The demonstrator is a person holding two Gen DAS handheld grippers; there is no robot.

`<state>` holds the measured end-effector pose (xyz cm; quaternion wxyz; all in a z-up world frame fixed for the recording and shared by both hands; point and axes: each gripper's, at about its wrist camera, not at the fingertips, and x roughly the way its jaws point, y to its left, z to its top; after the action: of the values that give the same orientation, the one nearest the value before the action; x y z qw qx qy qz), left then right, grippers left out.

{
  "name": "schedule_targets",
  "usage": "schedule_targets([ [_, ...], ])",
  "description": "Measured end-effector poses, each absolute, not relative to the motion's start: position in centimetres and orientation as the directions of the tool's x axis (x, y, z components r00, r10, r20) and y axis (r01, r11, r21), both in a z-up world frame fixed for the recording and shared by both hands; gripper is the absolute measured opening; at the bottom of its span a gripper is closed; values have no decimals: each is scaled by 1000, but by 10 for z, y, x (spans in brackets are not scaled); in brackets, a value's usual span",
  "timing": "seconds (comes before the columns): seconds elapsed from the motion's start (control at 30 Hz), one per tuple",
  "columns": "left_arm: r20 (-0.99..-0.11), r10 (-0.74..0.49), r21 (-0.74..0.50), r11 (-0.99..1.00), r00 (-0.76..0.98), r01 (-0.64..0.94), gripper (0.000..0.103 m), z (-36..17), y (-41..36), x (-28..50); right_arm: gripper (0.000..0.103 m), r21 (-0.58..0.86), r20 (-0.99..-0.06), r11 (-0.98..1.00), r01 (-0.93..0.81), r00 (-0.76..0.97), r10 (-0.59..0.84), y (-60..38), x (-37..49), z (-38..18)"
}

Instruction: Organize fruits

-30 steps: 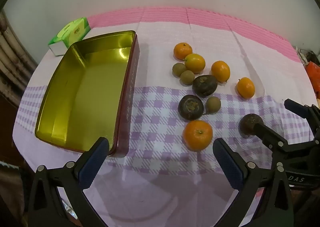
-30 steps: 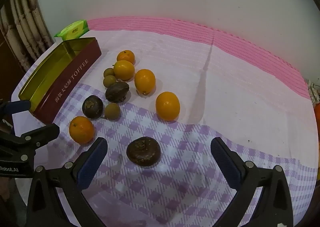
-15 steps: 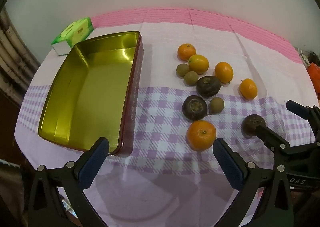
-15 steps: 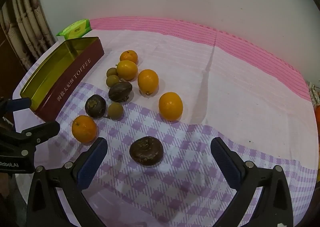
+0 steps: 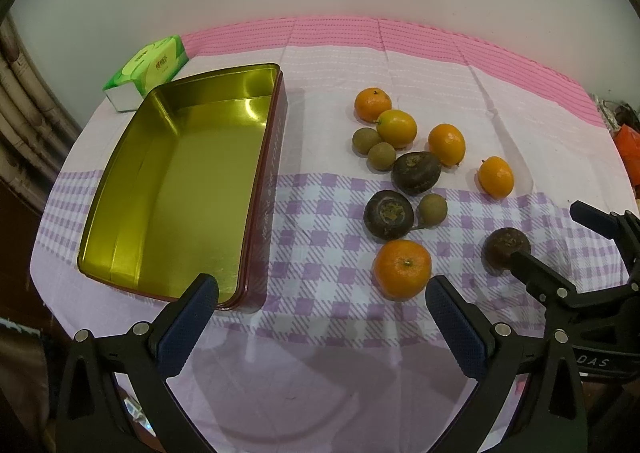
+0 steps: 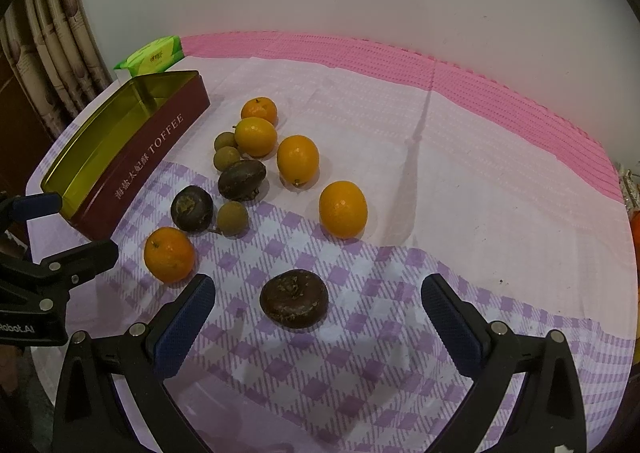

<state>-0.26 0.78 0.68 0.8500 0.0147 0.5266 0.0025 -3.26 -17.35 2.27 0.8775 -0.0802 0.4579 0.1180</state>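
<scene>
An empty gold-lined toffee tin (image 5: 180,189) (image 6: 120,149) lies at the table's left. Several fruits lie loose on the cloth: oranges, small brown longans and dark passion fruits. The nearest orange (image 5: 402,269) (image 6: 169,254) sits just ahead of my left gripper (image 5: 320,313), which is open and empty above the front edge. A dark passion fruit (image 6: 294,298) (image 5: 506,249) lies alone just ahead of my right gripper (image 6: 318,313), also open and empty. Another orange (image 6: 343,208) sits apart to the right.
A green tissue pack (image 5: 148,67) lies behind the tin by the wall. A pink and purple checked cloth (image 6: 440,173) covers the round table. A curtain (image 6: 48,53) hangs at the left. Orange clutter (image 5: 628,145) sits at the far right edge.
Both grippers have drawn back and risen slightly, so the fruits and tin look a little smaller and farther. Nothing on the table has moved.
</scene>
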Motion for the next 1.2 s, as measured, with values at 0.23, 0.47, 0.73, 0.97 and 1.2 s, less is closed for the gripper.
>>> schedule_targets([
  [0.23,-895,19,25,1000,445,8,103,6,8,-4,102,-35,-822,958,-284,554,134,-173,-32,23],
  [0.47,-896,18,25,1000,443,10,103,6,8,-5,102,-39,-820,958,-285,557,132,-173,-32,24],
  [0.73,-895,23,34,999,446,17,103,6,4,-8,101,-37,-822,960,-279,554,130,-175,-31,24],
  [0.97,-895,24,36,999,446,18,103,5,5,-8,101,-39,-823,960,-278,553,127,-175,-32,24],
  [1.2,-893,29,40,999,449,15,103,5,4,-7,96,-46,-831,956,-291,542,124,-175,-31,23],
])
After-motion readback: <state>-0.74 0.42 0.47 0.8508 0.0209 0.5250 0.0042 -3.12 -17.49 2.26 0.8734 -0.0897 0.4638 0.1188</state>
